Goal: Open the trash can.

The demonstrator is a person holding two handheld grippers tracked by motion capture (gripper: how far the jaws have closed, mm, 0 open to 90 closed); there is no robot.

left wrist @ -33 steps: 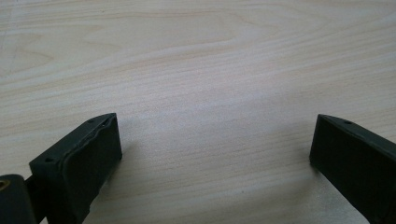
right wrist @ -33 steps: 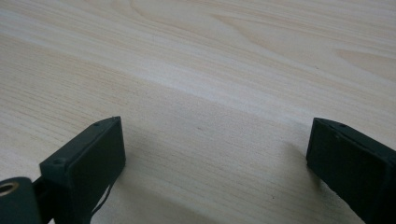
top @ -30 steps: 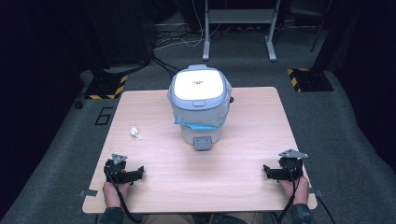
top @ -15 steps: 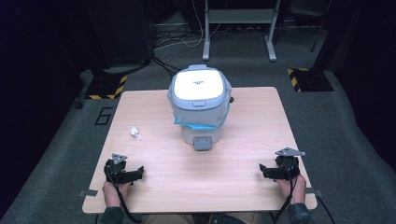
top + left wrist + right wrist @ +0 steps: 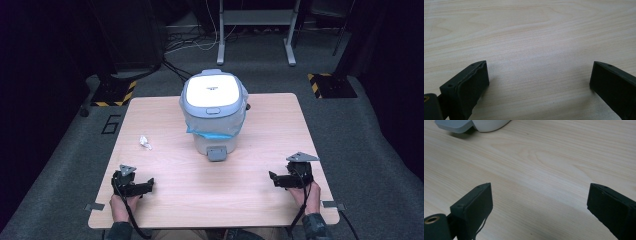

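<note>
Bench [image 5: 165, 175] of pale wood grain carried a white-and-grey rice cooker w/ closed lid [image 5: 214, 112] at centre of the high view, upper half of the frame, clear plastic w/ blue edge wrapped round its body. Small crumpled white scrap [image 5: 145, 142] lay left of it, well apart. Left hand-held gripper [image 5: 146, 186] sat lower left, jaws wide apart, nothing between them; right hand-held gripper [image 5: 274, 178] lower right, jaws also spread, empty. In the right gripper view the cooker's grey front tab [image 5: 454, 125] showed at upper left, some way off. Risk, as I judged it: the cooker looked tall & smooth, so a one-sided push on lid or latch could slide or tip it; loose plastic might snag a jaw.
</note>
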